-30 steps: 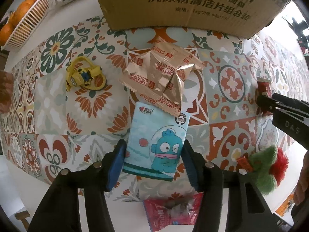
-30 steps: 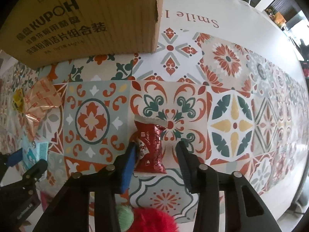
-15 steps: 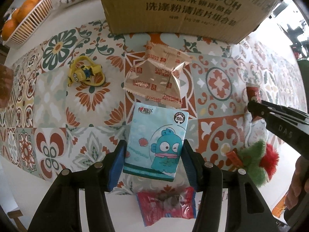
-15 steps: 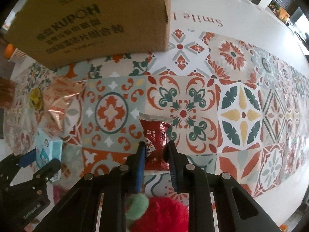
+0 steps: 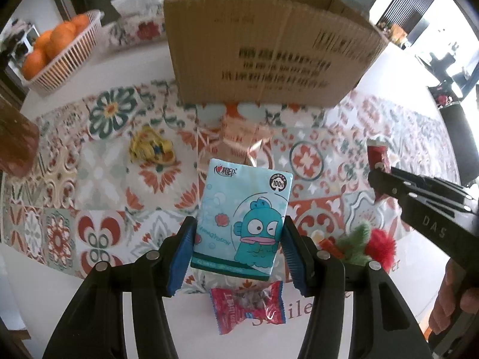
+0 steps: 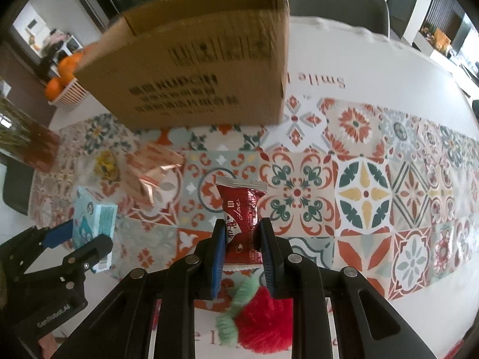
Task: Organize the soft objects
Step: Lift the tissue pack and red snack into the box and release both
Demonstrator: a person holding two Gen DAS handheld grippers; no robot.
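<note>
My left gripper (image 5: 238, 236) is shut on a light-blue tissue pack (image 5: 244, 215) with a cartoon fish and holds it above the table. My right gripper (image 6: 242, 234) is shut on a dark red snack packet (image 6: 241, 209), also lifted; that packet shows at the right of the left wrist view (image 5: 377, 157). The open cardboard box (image 5: 269, 51) stands ahead at the table's back, and shows in the right wrist view (image 6: 203, 71). The tissue pack also shows at the left of the right wrist view (image 6: 92, 223).
On the patterned tablecloth lie gold biscuit wrappers (image 5: 239, 140), a yellow minion toy (image 5: 149, 149), a red candy packet (image 5: 248, 305) and a red-and-green plush (image 5: 368, 245). A basket of oranges (image 5: 57, 53) and a tissue box (image 5: 134, 21) stand at the back left.
Both grippers have risen from the table with their objects and tilted up toward the box. The right gripper closed on the red packet.
</note>
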